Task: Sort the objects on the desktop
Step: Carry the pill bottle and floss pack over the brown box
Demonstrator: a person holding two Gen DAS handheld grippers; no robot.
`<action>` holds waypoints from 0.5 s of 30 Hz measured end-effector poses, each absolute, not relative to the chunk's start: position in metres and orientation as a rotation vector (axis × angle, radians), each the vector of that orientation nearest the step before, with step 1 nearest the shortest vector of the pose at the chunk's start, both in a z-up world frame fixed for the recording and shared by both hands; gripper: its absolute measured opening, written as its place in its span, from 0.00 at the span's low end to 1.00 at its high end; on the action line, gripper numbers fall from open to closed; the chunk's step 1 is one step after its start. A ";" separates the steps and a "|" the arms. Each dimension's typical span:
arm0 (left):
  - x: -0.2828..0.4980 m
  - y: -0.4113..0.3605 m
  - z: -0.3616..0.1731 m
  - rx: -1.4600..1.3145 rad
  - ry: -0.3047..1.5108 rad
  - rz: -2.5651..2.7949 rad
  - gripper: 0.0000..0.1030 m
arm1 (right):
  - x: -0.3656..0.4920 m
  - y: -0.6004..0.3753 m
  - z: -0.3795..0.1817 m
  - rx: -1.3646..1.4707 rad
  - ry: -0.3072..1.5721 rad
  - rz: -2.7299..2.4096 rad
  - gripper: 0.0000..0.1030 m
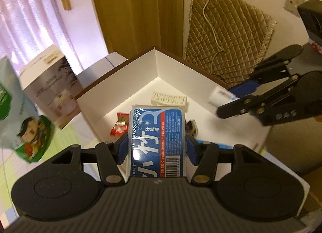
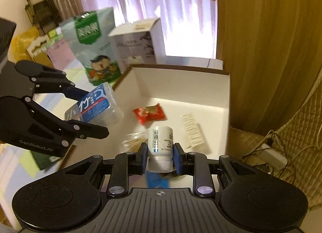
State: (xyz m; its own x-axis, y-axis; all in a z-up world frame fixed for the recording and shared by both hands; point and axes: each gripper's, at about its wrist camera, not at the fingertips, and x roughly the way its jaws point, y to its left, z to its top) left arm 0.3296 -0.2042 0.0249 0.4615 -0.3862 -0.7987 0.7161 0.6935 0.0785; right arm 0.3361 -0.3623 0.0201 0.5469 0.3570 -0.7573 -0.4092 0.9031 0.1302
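Left gripper (image 1: 157, 144) clenched on blue-labelled floss pick box (image 1: 158, 140), long axis along the fingers, held over the white tray (image 1: 124, 84). Right gripper (image 2: 160, 156) clenched on white pill bottle (image 2: 161, 142), cap toward camera. Only the right view shows cotton swabs (image 2: 132, 140).

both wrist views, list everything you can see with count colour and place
box: 1, white inside, brown rim, open on the table
snack packet: 1, red, in the box
comb-like piece: 1, cream, in the box
floss pick box: 1, blue and clear, held above the box
small bottle: 1, white, held above the box
green bag: 1, left of the box
carton: 1, white and grey, behind the box
quilted cushion: 1, tan, against the wall
left gripper: black, blue fingers, shut on floss pick box
right gripper: black, shut on small bottle
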 end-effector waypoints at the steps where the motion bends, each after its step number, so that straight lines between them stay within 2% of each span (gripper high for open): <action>1: 0.338 -0.210 0.021 0.445 0.858 -0.700 0.51 | 0.344 -0.362 0.017 -0.074 0.888 0.455 0.29; 15: 0.432 -0.242 -0.046 0.394 1.044 -0.585 0.51 | 0.400 -0.350 -0.022 -0.190 0.965 0.527 0.29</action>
State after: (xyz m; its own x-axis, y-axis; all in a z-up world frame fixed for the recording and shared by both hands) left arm 0.4323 -0.2417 -0.0457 0.3737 -0.2616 -0.8899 0.6218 0.7826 0.0311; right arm 0.3995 -0.3495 -0.0221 0.4558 0.3421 -0.8217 -0.5068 0.8587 0.0763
